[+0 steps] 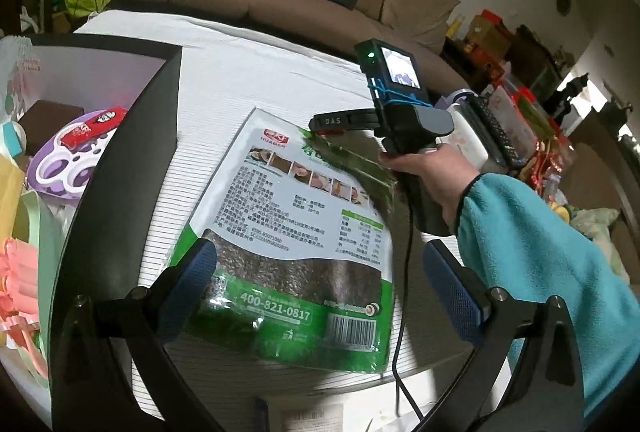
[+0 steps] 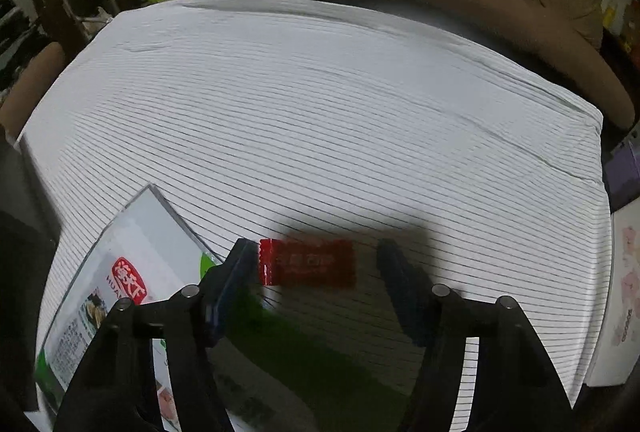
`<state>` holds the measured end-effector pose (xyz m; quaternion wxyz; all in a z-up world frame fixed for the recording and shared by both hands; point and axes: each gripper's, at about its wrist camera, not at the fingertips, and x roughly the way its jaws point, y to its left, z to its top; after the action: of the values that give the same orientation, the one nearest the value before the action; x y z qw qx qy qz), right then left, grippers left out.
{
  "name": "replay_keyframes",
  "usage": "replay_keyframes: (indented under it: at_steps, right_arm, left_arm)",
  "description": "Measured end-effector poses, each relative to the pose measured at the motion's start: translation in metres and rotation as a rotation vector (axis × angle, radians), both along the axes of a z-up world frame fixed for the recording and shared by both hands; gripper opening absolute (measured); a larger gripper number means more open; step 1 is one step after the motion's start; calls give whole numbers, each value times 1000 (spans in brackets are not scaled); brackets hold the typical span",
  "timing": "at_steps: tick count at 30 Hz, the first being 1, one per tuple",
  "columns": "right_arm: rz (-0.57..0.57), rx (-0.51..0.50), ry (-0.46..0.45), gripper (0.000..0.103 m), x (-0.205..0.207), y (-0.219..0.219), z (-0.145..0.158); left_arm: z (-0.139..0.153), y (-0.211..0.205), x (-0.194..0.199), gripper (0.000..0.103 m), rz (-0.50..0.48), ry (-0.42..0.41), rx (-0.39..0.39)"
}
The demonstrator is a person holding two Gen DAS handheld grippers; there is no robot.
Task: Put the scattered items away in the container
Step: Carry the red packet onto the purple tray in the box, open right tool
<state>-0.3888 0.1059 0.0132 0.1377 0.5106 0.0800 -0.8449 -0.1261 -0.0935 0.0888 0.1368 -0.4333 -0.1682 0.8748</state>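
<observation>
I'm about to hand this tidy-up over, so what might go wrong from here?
The right gripper is open over the small red packet, whose flat wrapper may slip out. Its left finger overlaps the seaweed bag, so it could drag that. The black box already looks crowded for so wide a bag.

Green-and-white seaweed packet (image 1: 288,244), red sachet (image 2: 307,263), seemingly black-striped white tablecloth (image 2: 320,111), black container (image 1: 120,167)

Packet (image 1: 292,232) right of container (image 1: 132,151)
</observation>
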Motion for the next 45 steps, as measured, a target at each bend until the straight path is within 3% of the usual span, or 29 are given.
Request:
replay_keyframes:
  at_steps: [1, 3, 6, 8, 15, 19, 24, 29, 33, 38, 45]
  right_arm:
    - [14, -6, -4, 24, 1, 1, 2]
    - [34, 3, -12, 19, 3, 2, 3]
    - [17, -75, -33, 6, 8, 15, 9]
    - [-3, -145, -32, 6, 13, 26, 20]
    - [6, -210, -16, 6, 33, 39, 56]
    - [58, -268, 20, 6, 54, 30, 97]
    - [209, -322, 93, 6, 93, -22, 158]
    - [383, -328, 109, 7, 132, -104, 190]
    - [452, -290, 79, 7, 137, -164, 178]
    - [499, -173, 43, 7, 140, -226, 135]
    - [557, 122, 71, 7, 149, -279, 87]
  left_arm:
    - [-1, 1, 0, 103, -1, -3, 0]
    - [-2, 3, 0, 103, -1, -6, -8]
    - [-1, 4, 0, 103, -4, -3, -10]
    - [-1, 5, 0, 103, -9, 1, -8]
    - [3, 3, 1, 103, -10, 6, 22]
    - [17, -8, 8, 103, 12, 56, 25]
    - [57, -53, 28, 103, 111, 218, -21]
    - [60, -112, 36, 103, 239, 188, -63]
    - [50, -150, 40, 103, 304, 123, -53]
    - [42, -169, 48, 103, 308, 93, -44]
    - [31, -168, 49, 103, 279, 43, -76]
